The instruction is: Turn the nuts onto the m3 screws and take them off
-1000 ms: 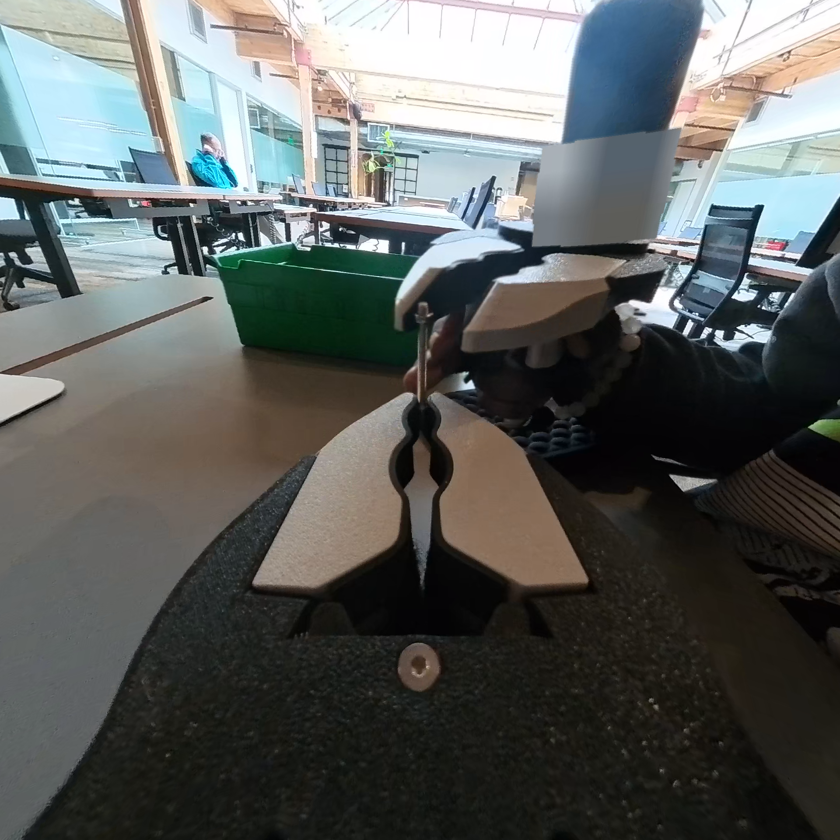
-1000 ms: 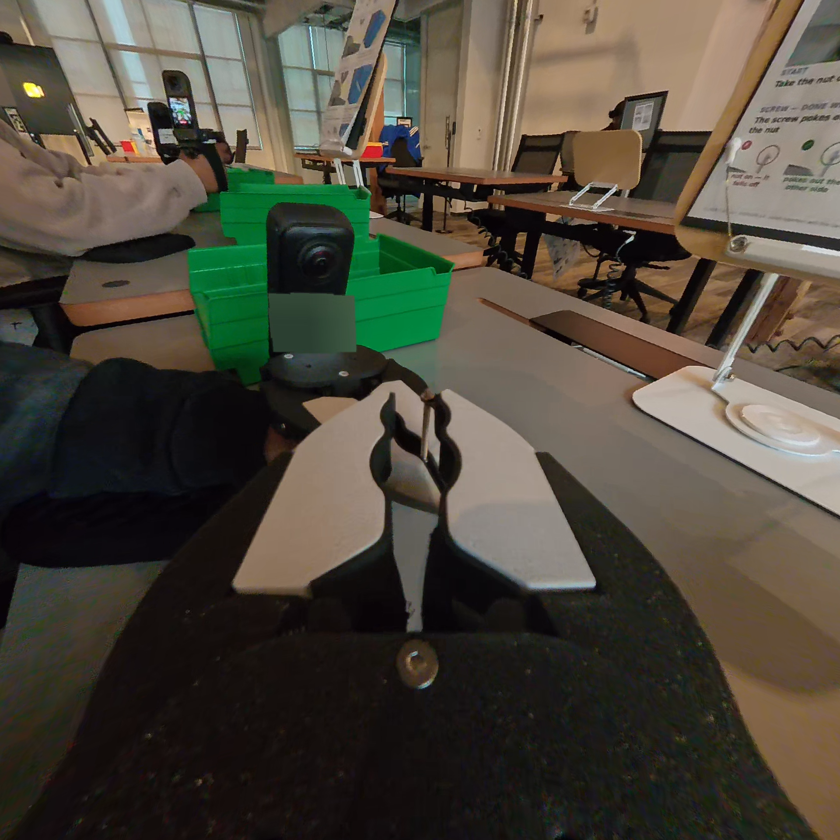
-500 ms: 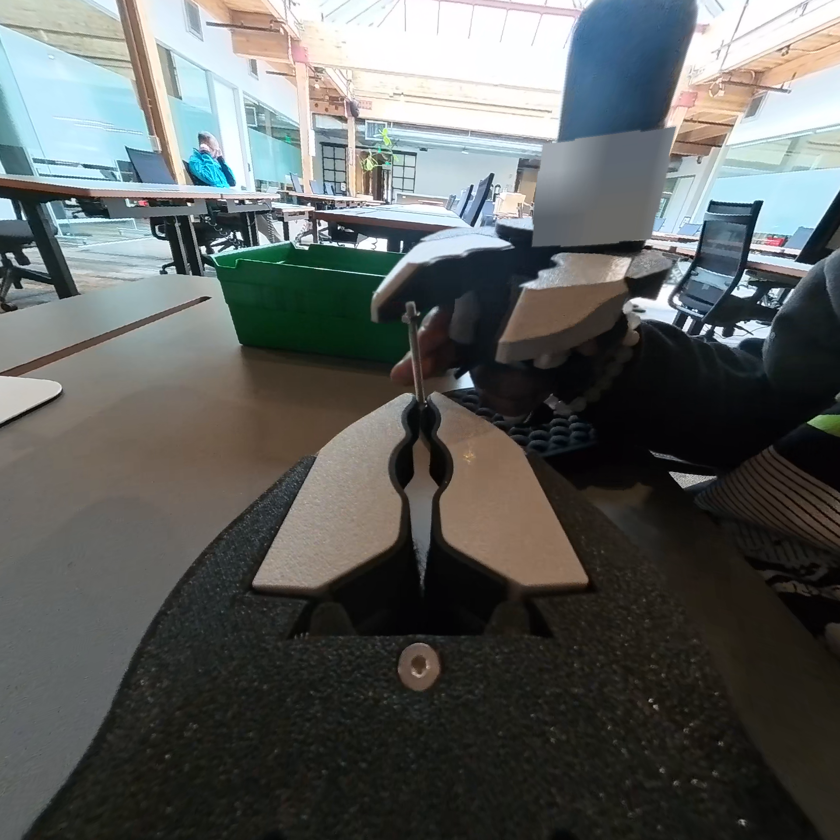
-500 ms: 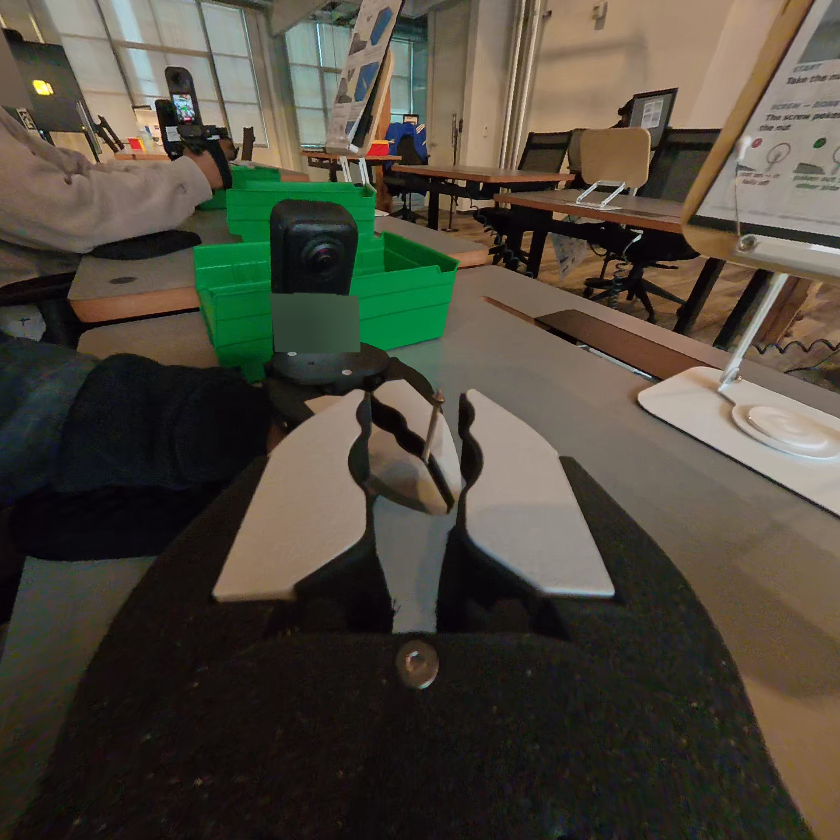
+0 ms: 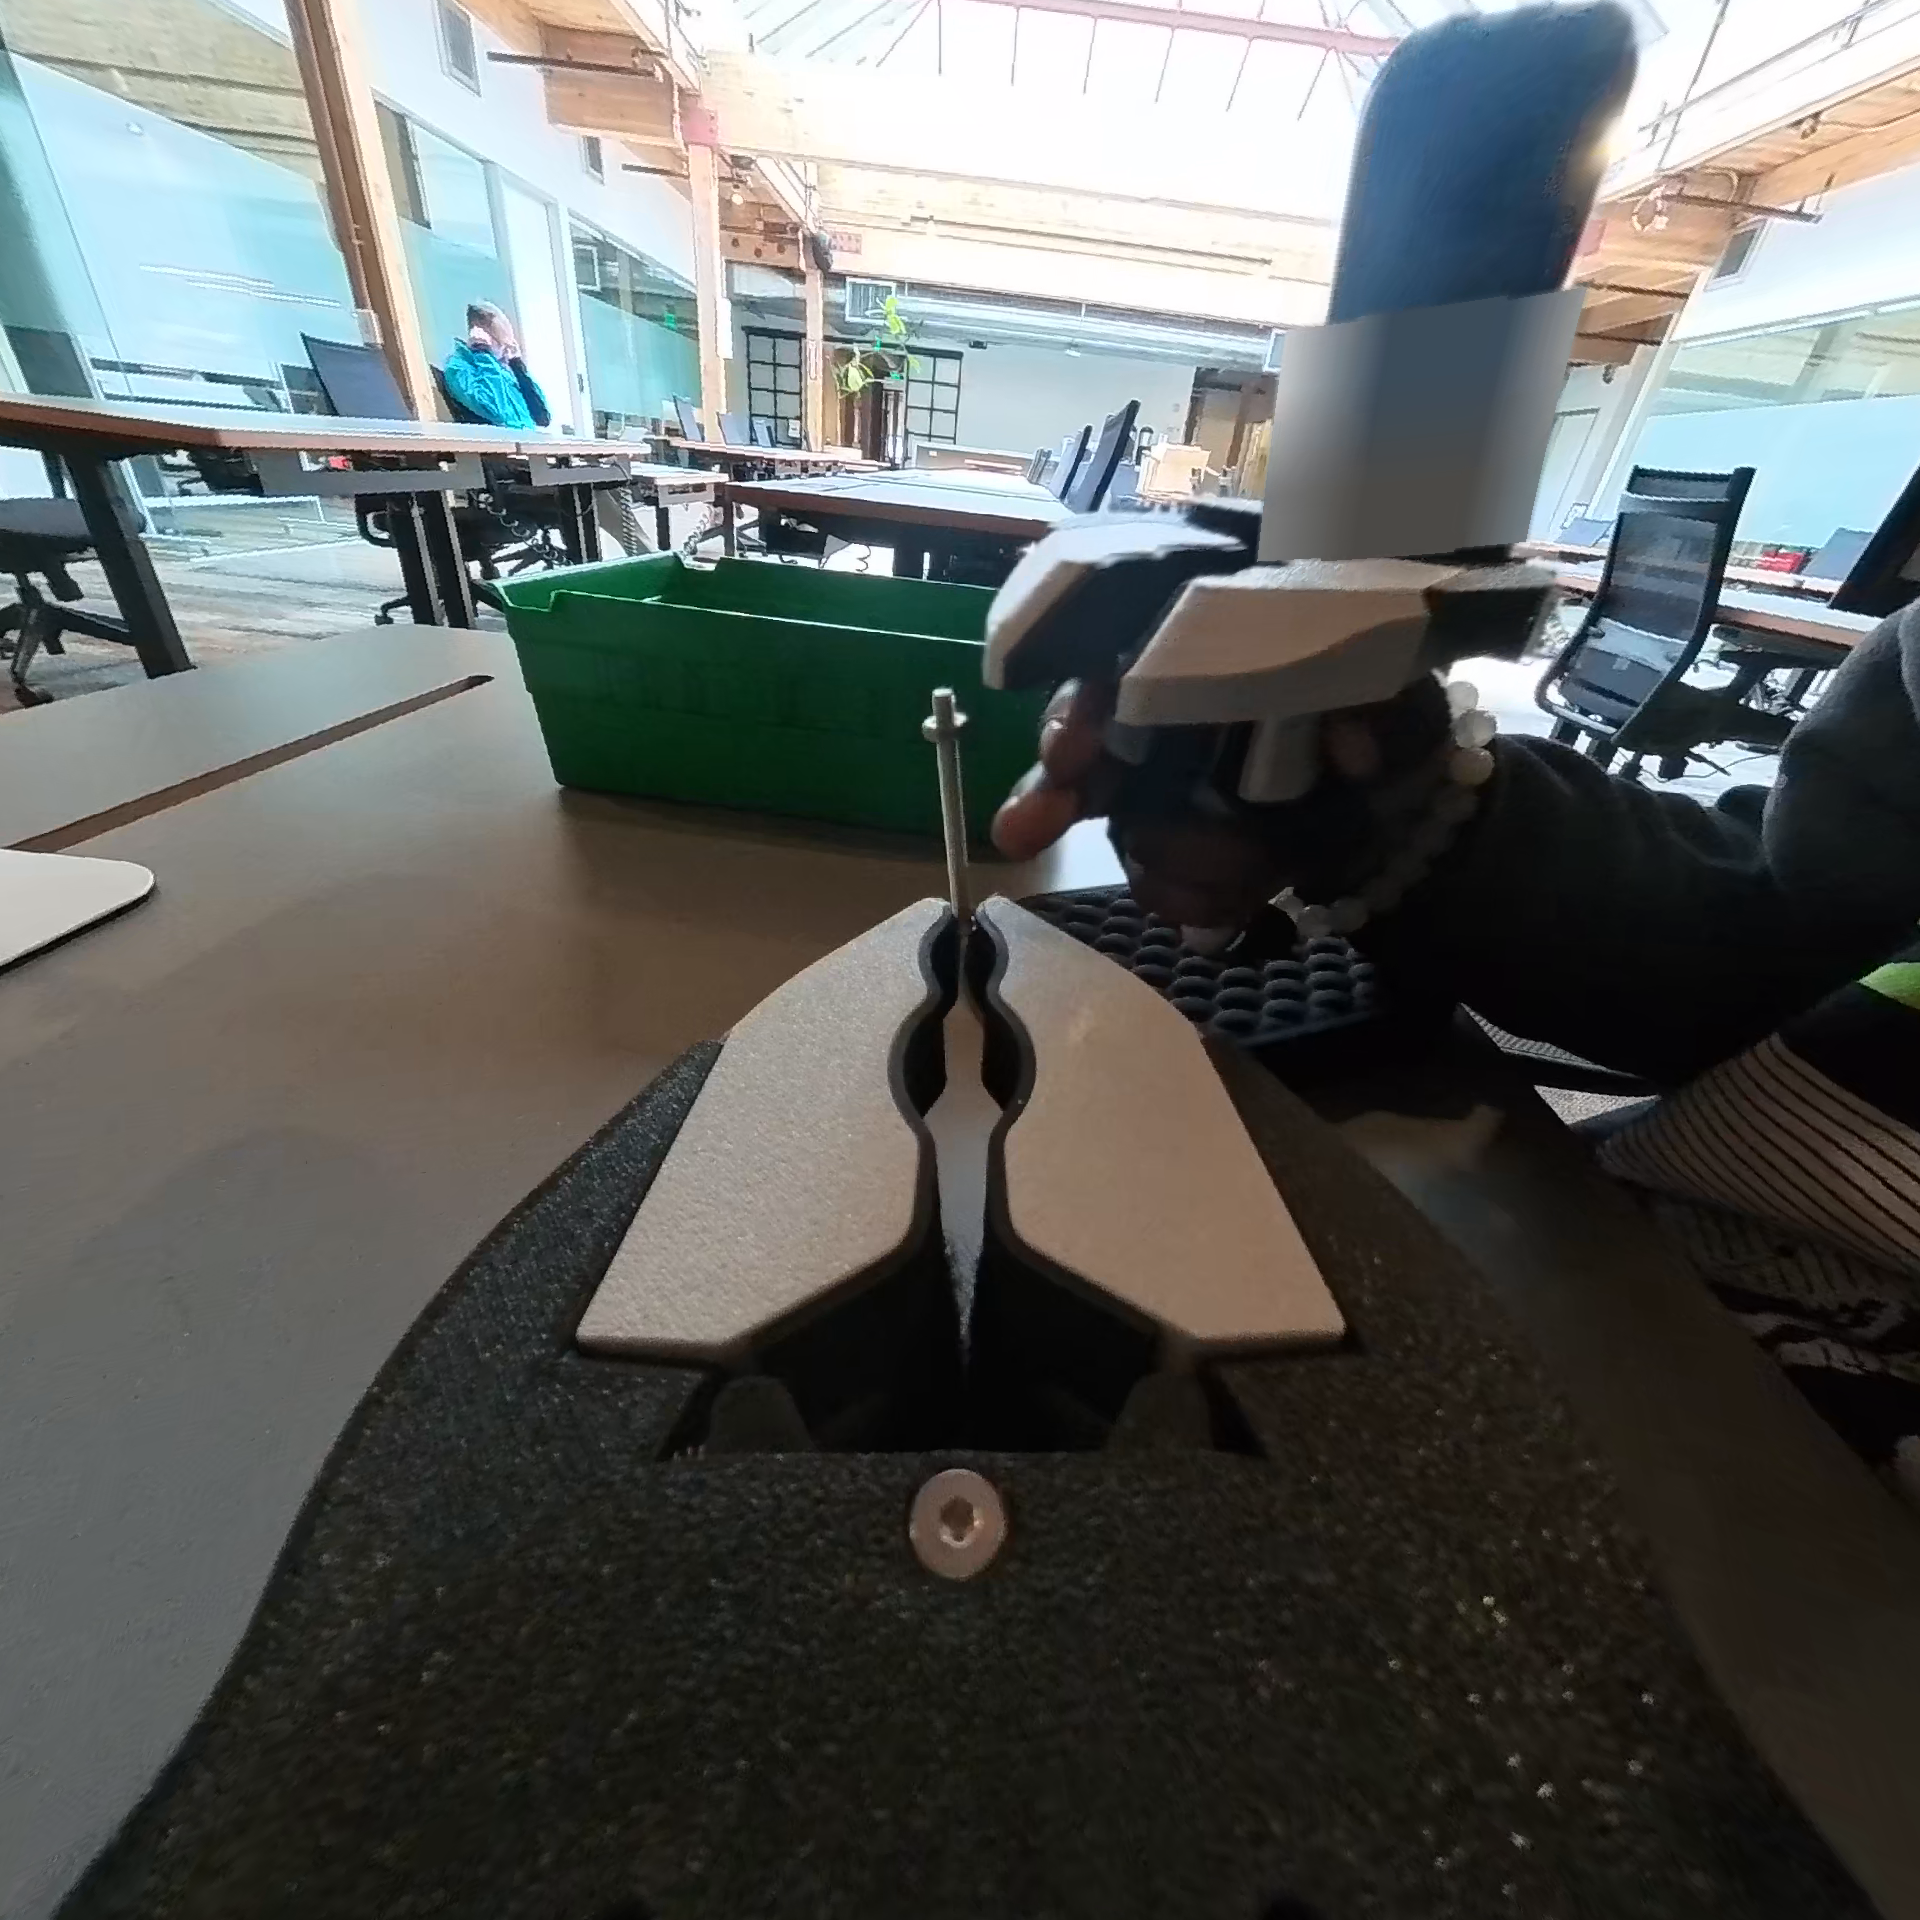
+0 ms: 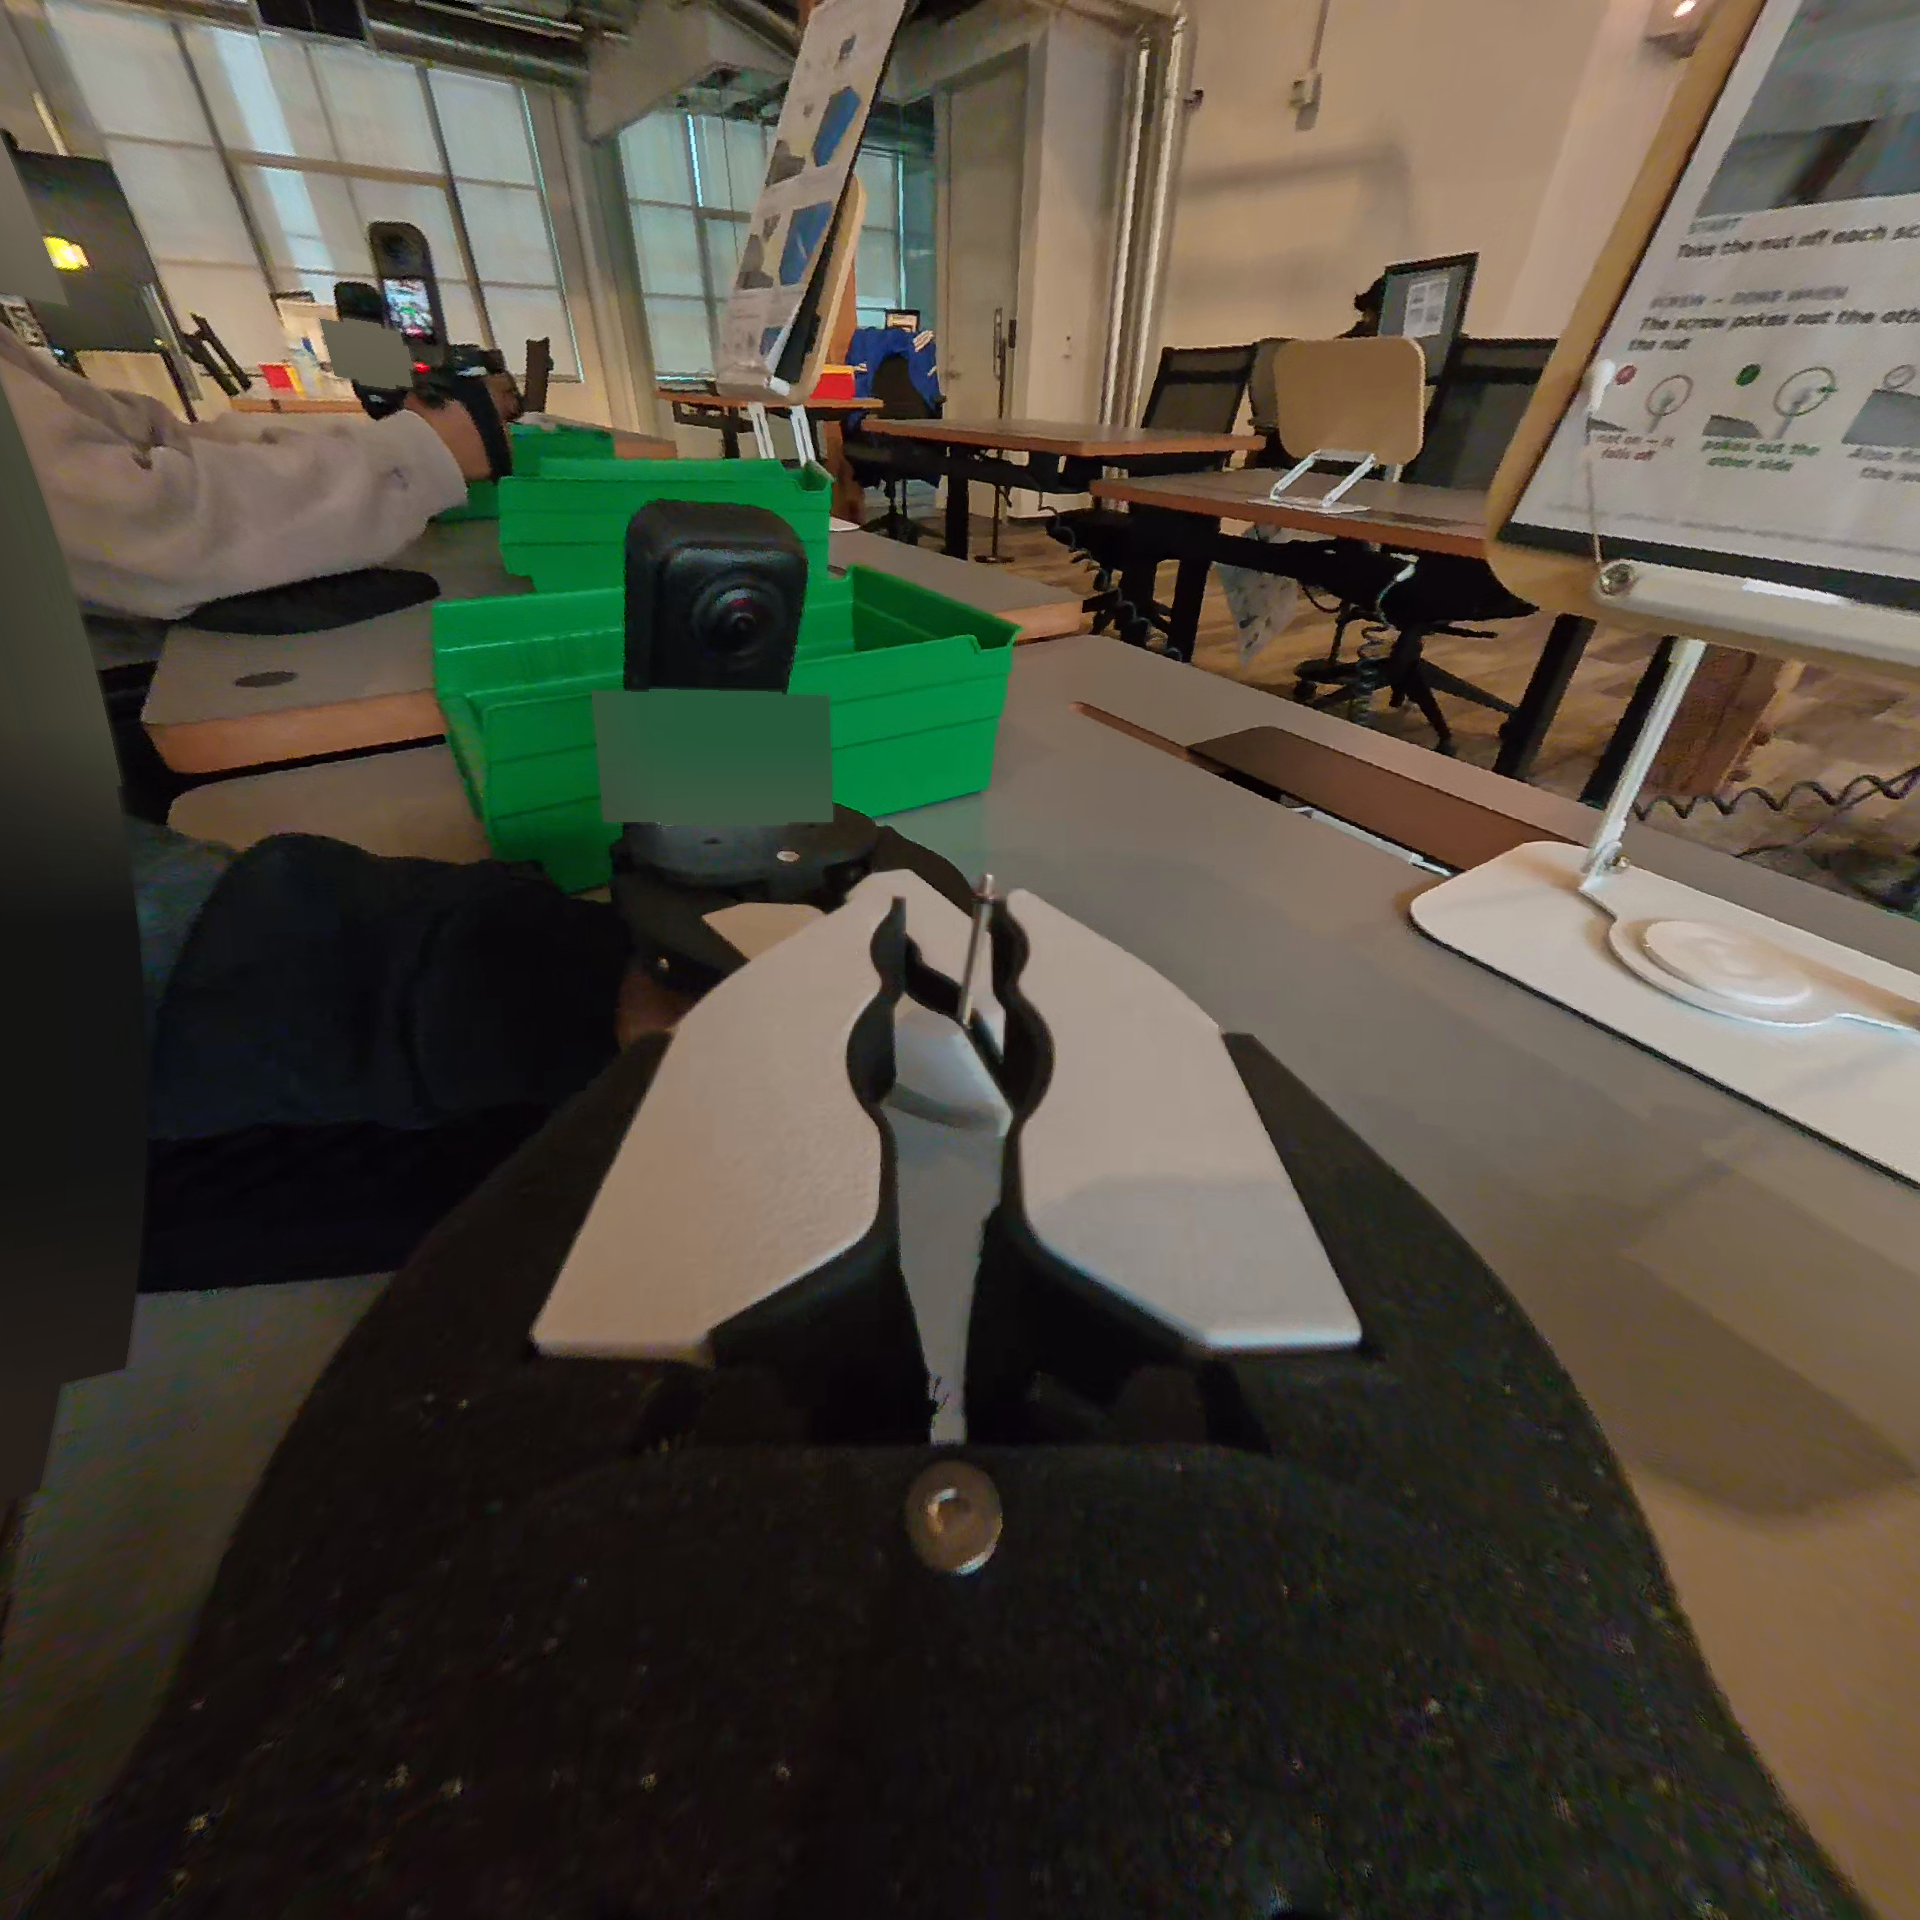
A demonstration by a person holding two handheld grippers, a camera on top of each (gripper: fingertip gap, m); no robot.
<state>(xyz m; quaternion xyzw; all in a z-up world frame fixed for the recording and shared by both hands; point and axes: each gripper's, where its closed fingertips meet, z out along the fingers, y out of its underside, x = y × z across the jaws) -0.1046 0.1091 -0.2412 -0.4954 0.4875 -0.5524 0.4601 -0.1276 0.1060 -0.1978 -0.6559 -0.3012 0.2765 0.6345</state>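
My left gripper (image 5: pixel 966 925) is shut on the lower end of a thin metal screw (image 5: pixel 951 821) and holds it upright above the table. A small nut (image 5: pixel 947 727) sits on the screw just below its top end. My right gripper (image 5: pixel 1060 675) is up and to the right of the screw top, clear of it, with its jaws a little apart and nothing between them. In the right wrist view the right gripper (image 6: pixel 954 914) looks at the screw (image 6: pixel 975 956), which stands beyond its fingertips, close to the right finger (image 6: pixel 1122 1091).
A green bin (image 5: pixel 748 707) stands behind the screw on the grey table (image 5: pixel 312 987). A black honeycomb mat (image 5: pixel 1226 977) lies under the right hand. A white stand base (image 6: pixel 1662 966) with an instruction board is at the right. More green bins (image 6: pixel 914 707) and another person's sleeve (image 6: pixel 208 499) are behind. My hands' fingertips stand some 5 cm from each other.
My right gripper was at the screw's top, opened wide, then drew off to the right and narrowed its jaws with nothing in them. The nut stays on the screw. The left gripper holds still.
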